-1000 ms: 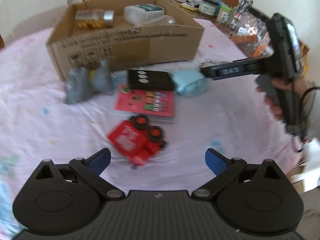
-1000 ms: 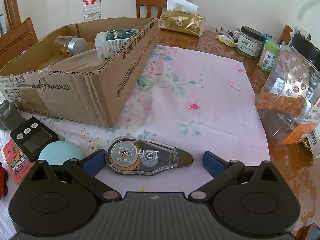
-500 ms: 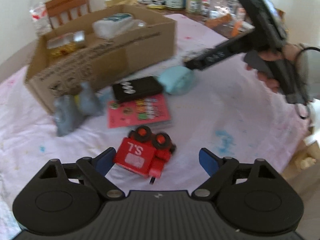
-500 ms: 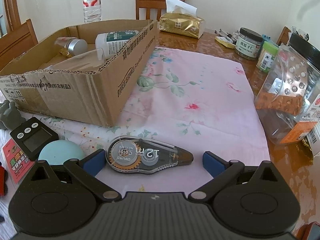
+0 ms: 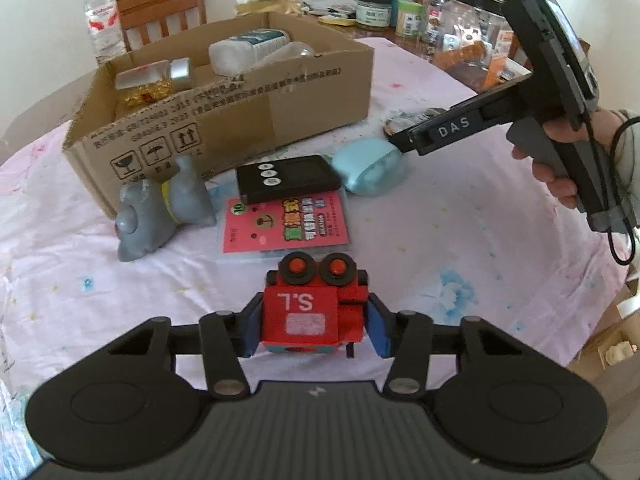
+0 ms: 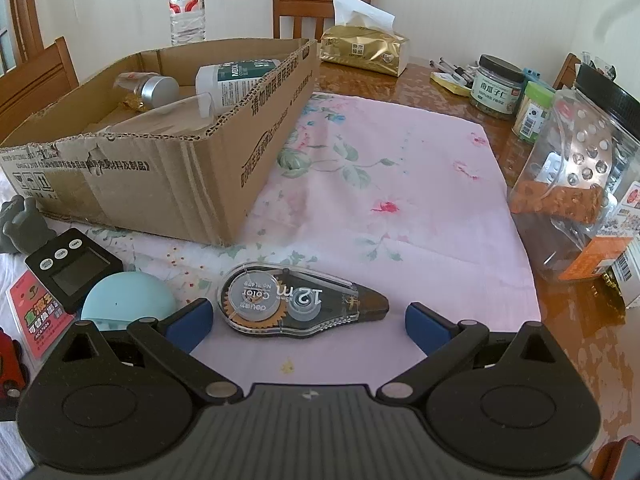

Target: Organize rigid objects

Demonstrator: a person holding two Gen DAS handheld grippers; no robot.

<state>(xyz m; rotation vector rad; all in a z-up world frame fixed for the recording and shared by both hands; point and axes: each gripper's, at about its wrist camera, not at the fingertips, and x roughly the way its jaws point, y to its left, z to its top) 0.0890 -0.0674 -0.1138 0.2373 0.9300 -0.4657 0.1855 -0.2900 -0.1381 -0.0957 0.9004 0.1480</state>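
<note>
My left gripper (image 5: 314, 330) is shut on a red toy truck (image 5: 312, 312) with black wheels, low over the pink cloth. My right gripper (image 6: 306, 322) is open, its blue pads either side of a clear correction tape dispenser (image 6: 300, 304) lying on the cloth. The cardboard box (image 5: 224, 120) holds a white bottle (image 5: 248, 50), a silver-capped jar (image 5: 156, 76) and gold pieces. In front of it lie a grey toy (image 5: 160, 204), a black timer (image 5: 286, 178), a pink card pack (image 5: 284, 224) and a light blue case (image 5: 370, 164).
The right gripper's body (image 5: 552, 92) and the hand holding it stand at the right of the left wrist view. Jars (image 6: 496, 84), a big clear container (image 6: 580, 184), a tissue pack (image 6: 364, 50) and a water bottle (image 6: 187, 2) crowd the table's far side. Wooden chairs stand behind.
My left gripper moved forward onto the red truck and shut on it. The right gripper stayed open around the tape dispenser, barely moving.
</note>
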